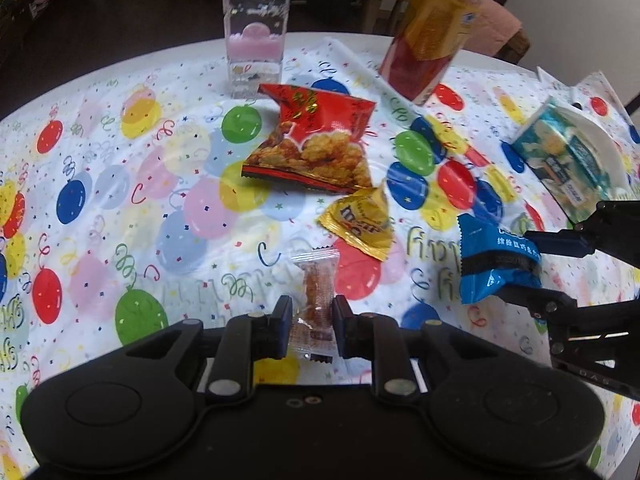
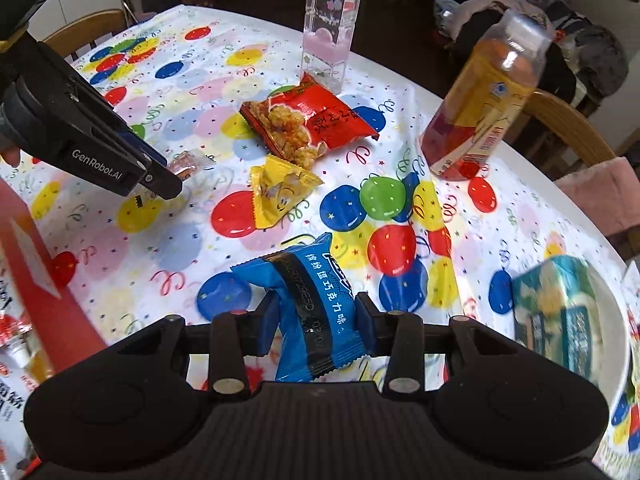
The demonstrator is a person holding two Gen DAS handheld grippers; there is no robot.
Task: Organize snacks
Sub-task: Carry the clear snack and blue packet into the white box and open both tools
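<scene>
Surface: round surface under balloon-print cloth.
Left hand-held gripper: low at the near edge, level, pinching a clear candy wrapper.
Right hand-held gripper: right side, angled inward, clamped on a blue snack packet.

Wooden chairs ring the table over a dark floor.

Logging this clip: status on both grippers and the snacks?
Left gripper shut on clear candy packet. Right gripper shut on blue snack packet. Red and yellow packets loose on table. Nothing blocking.
</scene>
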